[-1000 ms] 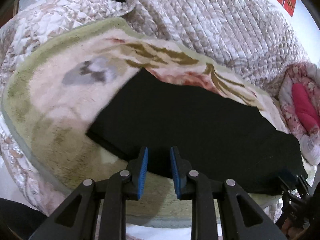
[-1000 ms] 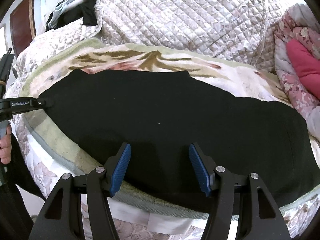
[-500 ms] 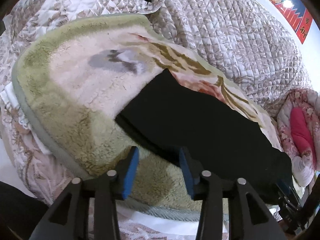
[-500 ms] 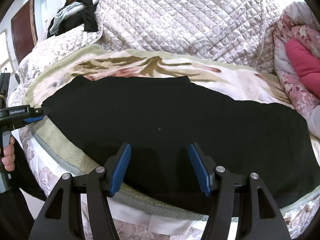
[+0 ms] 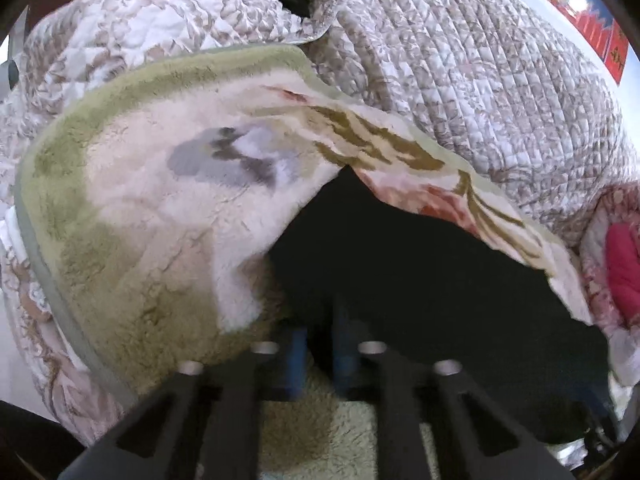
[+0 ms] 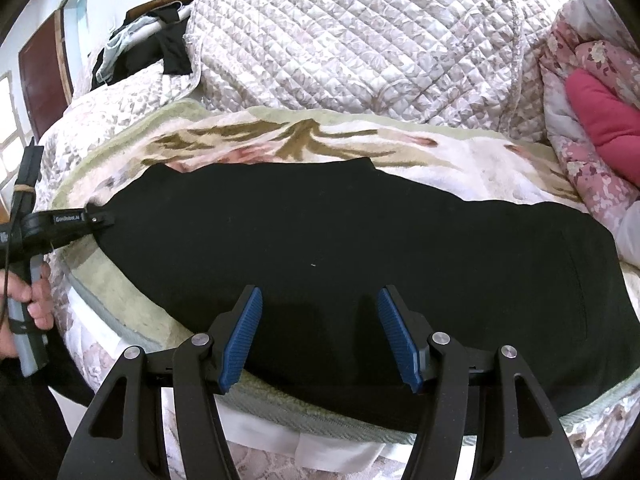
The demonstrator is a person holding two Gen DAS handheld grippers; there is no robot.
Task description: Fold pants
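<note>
Black pants (image 6: 360,248) lie flat and long across a fleece blanket (image 6: 460,160) on the bed. In the left wrist view the pants (image 5: 420,280) fill the middle right. My left gripper (image 5: 318,360) is blurred, its blue pads close together at the pants' left end, with black fabric between them; it also shows in the right wrist view (image 6: 100,220) at that end. My right gripper (image 6: 320,336) is open wide and empty, just above the pants' near edge.
A quilted beige bedspread (image 6: 360,40) rises behind the blanket. A pink floral quilt with a red cushion (image 6: 600,120) lies at the right. Dark clothes (image 6: 160,52) are heaped at the back left. The bed's near edge (image 6: 280,420) runs under my right gripper.
My left gripper opened and pulled back off the pants' end, then moved in again and narrowed on that end. The right gripper has stayed still and open.
</note>
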